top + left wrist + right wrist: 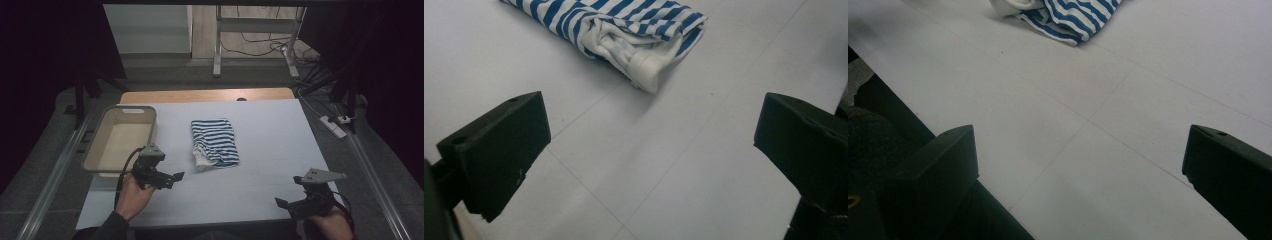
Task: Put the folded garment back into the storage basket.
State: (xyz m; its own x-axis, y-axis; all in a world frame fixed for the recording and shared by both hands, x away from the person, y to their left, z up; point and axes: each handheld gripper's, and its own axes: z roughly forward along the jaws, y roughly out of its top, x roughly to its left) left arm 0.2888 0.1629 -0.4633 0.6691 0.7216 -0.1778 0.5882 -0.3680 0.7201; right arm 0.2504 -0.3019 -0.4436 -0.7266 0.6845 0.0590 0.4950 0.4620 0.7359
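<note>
A folded blue-and-white striped garment (215, 141) lay near the middle of the white table (270, 150), its white rolled end turned toward the person's side. A beige bin (120, 140) with a grey rim stood at the table's left edge, well apart from the garment, and nothing showed inside it.

The left gripper (172, 179) was held low over the table just in front of the bin's near corner, pointed to the right. In the left gripper view its jaws stood wide apart with bare table between them; the garment (624, 30) lay ahead, not touched.

The right gripper (282, 202) was held near the table's front right corner, well apart from the garment, pointed to the left. The right gripper view showed its jaws spread wide with nothing between them, the table's front edge at the left, and the garment's (1073, 17) striped edge far ahead at the top.

Beyond the table, cables (260, 47) and a power strip (334, 125) lay on the floor.
</note>
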